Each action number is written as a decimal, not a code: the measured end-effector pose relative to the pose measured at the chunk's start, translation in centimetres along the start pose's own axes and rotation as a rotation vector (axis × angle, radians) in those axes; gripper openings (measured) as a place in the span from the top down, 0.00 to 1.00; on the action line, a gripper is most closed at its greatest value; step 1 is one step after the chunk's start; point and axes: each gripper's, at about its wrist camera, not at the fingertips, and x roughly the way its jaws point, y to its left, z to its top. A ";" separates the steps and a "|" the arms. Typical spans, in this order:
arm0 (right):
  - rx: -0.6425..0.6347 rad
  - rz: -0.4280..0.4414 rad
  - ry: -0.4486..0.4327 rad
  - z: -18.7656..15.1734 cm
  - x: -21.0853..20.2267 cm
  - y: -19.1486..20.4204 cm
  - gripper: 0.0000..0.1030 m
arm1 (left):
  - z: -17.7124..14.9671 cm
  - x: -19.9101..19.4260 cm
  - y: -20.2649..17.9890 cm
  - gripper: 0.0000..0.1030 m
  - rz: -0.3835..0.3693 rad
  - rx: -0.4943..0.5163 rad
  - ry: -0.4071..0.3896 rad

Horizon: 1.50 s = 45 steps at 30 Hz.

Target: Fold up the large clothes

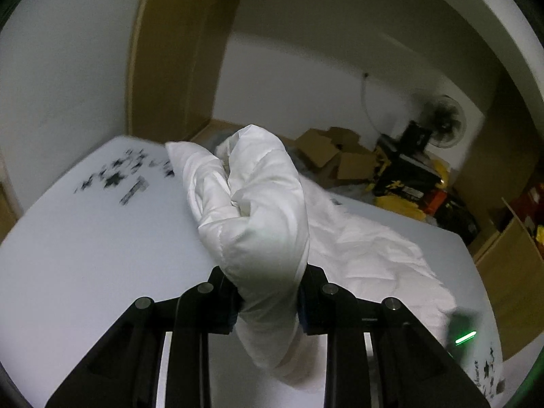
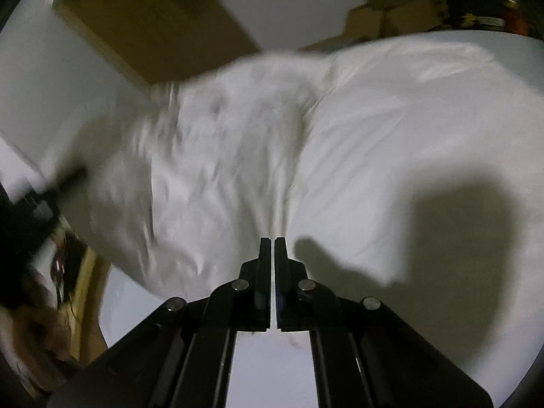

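A large white padded garment (image 1: 258, 210) lies on a pale table (image 1: 88, 238). My left gripper (image 1: 268, 292) is shut on a thick bunched fold of it and holds that fold lifted above the table; the rest trails to the right (image 1: 374, 255). In the right wrist view the same white garment (image 2: 238, 156) spreads across the table, blurred by motion. My right gripper (image 2: 273, 248) has its jaws together at a pinched crease of the cloth, and fabric pulls in toward the tips.
Black printed marks (image 1: 115, 176) lie on the table's far left. Beyond the table stand cardboard boxes (image 1: 336, 156), yellow and black items (image 1: 408, 183) and a fan (image 1: 445, 122). A wooden panel (image 2: 153, 23) rises behind the table. Dark clutter (image 2: 40, 238) sits at the left edge.
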 end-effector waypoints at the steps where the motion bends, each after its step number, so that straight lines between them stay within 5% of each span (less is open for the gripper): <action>1: -0.010 0.020 0.056 -1.0 1.9 0.8 0.97 | 0.1 -0.2 -1.2 0.75 -0.011 0.020 -0.005; 3: -0.069 -0.046 0.096 -2.3 4.2 2.1 0.98 | -0.3 -0.1 -3.6 0.75 -0.041 0.048 0.032; 5: -0.042 -0.009 0.092 -2.2 2.9 1.4 0.98 | -0.8 -0.6 -6.2 0.75 -0.027 0.114 -0.003; 10: 0.145 -0.091 -0.198 0.2 -5.5 -5.5 0.98 | -2.2 -1.3 -11.6 0.75 -0.061 0.211 -0.010; 12: 0.254 -0.134 -0.177 0.8 -6.1 -9.6 0.98 | -3.2 -1.1 -14.4 0.75 -0.075 0.262 -0.002; 14: 0.277 -0.070 -0.072 0.8 -4.4 -12.3 1.00 | -4.6 -0.6 -17.9 0.75 -0.091 0.315 0.010; 16: 0.292 -0.031 -0.063 0.2 -5.2 -12.8 1.00 | -6.1 0.1 -21.0 0.74 -0.103 0.365 0.027; 19: 0.363 -0.005 -0.272 -2.5 -11.2 -13.5 0.99 | -8.7 2.1 -25.0 0.74 -0.105 0.436 0.063; 22: 0.463 -0.081 -0.377 -6.0 -15.5 -16.2 0.99 | -12.0 4.7 -28.5 0.74 -0.100 0.515 0.121; 27: 0.600 -0.124 -0.419 -10.6 -18.1 -21.0 0.96 | -18.0 9.4 -32.3 0.67 -0.074 0.658 0.202; 32: 0.640 -0.154 -0.421 -12.8 -18.2 -22.6 0.95 | -19.4 11.0 -32.9 0.67 -0.079 0.666 0.240; 33: 0.643 -0.156 -0.422 -13.3 -18.6 -22.2 0.92 | -19.2 11.1 -32.7 0.66 -0.103 0.649 0.254; 35: 0.643 -0.154 -0.420 -13.5 -19.1 -20.5 0.71 | -18.6 10.8 -32.2 0.62 -0.162 0.613 0.274; 37: 0.638 -0.164 -0.444 -13.4 -20.6 -19.9 0.26 | -17.4 9.8 -31.0 0.43 -0.263 0.549 0.309; 39: 0.612 -0.174 -0.470 -11.9 -23.8 -19.9 0.20 | -16.5 7.6 -29.4 0.08 -0.351 0.499 0.324; 41: 0.564 -0.156 -0.474 -11.0 -24.4 -18.8 0.20 | -16.0 4.1 -27.5 0.00 -0.421 0.462 0.280; 45: 0.412 -0.078 -0.447 -6.8 -24.9 -15.2 0.20 | -15.7 -1.7 -22.9 0.00 -0.459 0.465 0.211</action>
